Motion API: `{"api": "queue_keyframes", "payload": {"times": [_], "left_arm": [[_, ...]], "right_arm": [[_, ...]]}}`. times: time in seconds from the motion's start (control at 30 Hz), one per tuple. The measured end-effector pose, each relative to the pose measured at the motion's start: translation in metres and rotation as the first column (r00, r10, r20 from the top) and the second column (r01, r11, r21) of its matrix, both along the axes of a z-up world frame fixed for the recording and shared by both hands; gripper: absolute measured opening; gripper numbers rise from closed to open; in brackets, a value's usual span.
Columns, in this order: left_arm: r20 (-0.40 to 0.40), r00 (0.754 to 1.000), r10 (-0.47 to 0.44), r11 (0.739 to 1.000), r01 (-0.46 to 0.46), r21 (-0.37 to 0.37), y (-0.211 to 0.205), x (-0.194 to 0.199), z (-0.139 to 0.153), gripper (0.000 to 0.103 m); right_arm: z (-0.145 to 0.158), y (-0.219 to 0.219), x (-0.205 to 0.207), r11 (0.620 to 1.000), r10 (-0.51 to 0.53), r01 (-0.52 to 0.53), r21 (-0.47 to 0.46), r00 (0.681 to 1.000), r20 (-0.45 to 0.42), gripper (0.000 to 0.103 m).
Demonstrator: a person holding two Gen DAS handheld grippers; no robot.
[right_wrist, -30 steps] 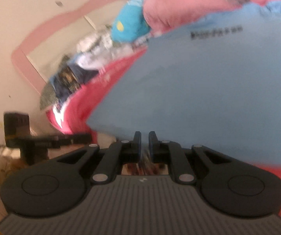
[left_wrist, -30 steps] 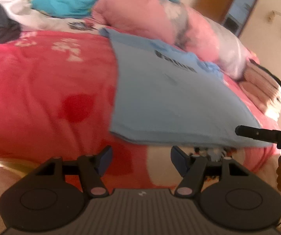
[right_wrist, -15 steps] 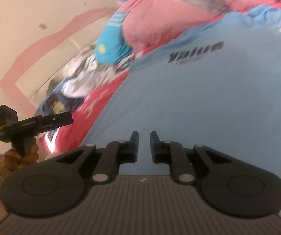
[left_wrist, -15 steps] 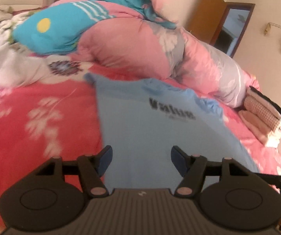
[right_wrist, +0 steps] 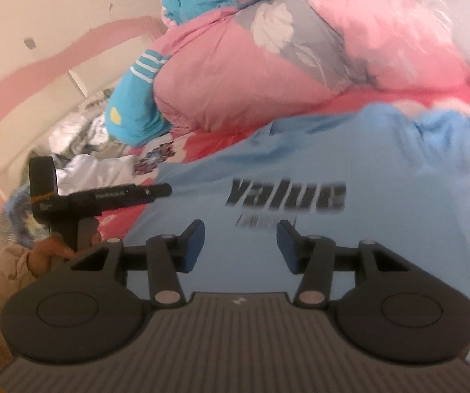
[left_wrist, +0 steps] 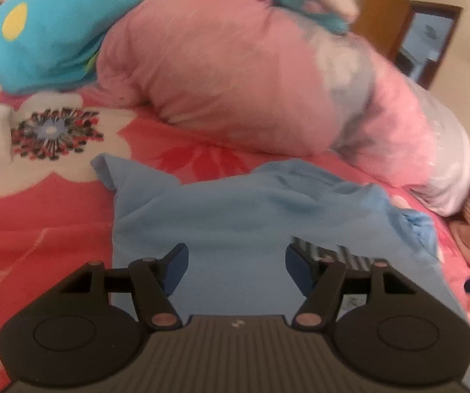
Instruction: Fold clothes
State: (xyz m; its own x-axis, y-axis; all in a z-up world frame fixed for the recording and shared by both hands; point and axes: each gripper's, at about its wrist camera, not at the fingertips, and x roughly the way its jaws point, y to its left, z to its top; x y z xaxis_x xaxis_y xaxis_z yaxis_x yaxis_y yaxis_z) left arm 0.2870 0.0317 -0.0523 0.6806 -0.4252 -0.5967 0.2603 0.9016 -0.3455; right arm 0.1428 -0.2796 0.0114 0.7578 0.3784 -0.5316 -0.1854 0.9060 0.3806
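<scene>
Left wrist view: left hand-held gripper jaws apart, empty, over the light blue T-shirt lying flat on the red floral bed below a pink duvet. Right wrist view: right hand-held gripper jaws have just been opening, nothing between them, above the shirt's "value" print.

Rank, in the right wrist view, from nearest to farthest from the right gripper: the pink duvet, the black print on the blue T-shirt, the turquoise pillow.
From the right gripper:
1. Black print, on the blue T-shirt, just ahead of the fingers.
2. Pink duvet, heaped beyond the shirt's collar.
3. Turquoise pillow, left, tucked behind the duvet's end.
</scene>
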Motion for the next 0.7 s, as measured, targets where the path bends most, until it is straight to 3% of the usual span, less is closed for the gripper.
{"api": "queue_keyframes", "payload": {"times": [0.13,0.3,0.47,0.6,0.7], "left_arm": [[-0.006,1.000,-0.003,1.000,0.003,-0.018,0.005,0.012,-0.023,0.065],[-0.002,1.000,-0.008,0.999,0.008,-0.035,0.007,0.014,-0.024,0.066],[0.025,1.000,-0.006,1.000,0.006,0.002,0.001,0.010,-0.025,0.066],[0.021,1.000,-0.004,1.000,0.004,-0.008,0.003,0.011,-0.025,0.066],[0.022,1.000,-0.003,1.000,0.003,-0.009,0.003,0.011,-0.025,0.066]], "right_arm": [[0.000,0.017,0.068,0.997,0.043,-0.044,-0.060,0.999,-0.025,0.048],[-0.009,0.049,0.158,0.985,0.083,-0.092,-0.146,0.994,-0.067,0.048],[-0.026,0.072,0.245,0.975,0.092,-0.116,-0.191,0.988,-0.128,0.047],[-0.044,0.078,0.305,0.966,0.030,-0.086,-0.243,0.974,-0.223,0.044],[-0.053,0.075,0.328,0.967,-0.017,-0.053,-0.247,0.962,-0.271,0.044]]}}
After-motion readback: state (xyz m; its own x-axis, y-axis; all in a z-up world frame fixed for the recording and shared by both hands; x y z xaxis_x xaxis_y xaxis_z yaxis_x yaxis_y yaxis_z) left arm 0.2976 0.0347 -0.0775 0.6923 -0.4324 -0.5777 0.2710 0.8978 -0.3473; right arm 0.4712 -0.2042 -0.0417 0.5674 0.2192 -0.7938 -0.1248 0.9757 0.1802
